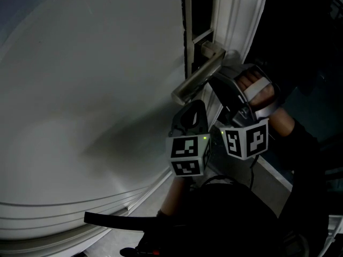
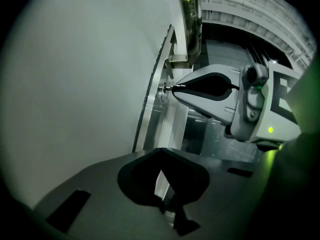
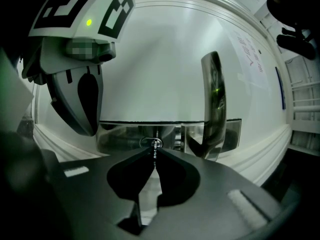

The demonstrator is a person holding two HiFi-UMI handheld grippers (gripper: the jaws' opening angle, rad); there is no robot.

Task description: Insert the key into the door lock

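A small metal key (image 3: 154, 153) is pinched between the tips of my right gripper (image 3: 154, 150), which is shut on it. The key's tip sits at the round lock cylinder (image 3: 151, 143) in the metal plate (image 3: 120, 134) on the white door (image 1: 96, 90). In the left gripper view the right gripper (image 2: 175, 88) points level at the keyhole (image 2: 163, 90). The lever handle (image 1: 198, 79) juts out just above the right gripper (image 1: 214, 81). My left gripper (image 1: 196, 103) hangs just below and beside it, shut and empty, its tips (image 2: 160, 150) a short way off the door.
The lever handle (image 3: 212, 104) stands close to the right of the keyhole. The door's edge and moulded frame (image 1: 236, 31) run along the right, with a dark opening beyond. A person's hand (image 1: 257, 90) holds the right gripper.
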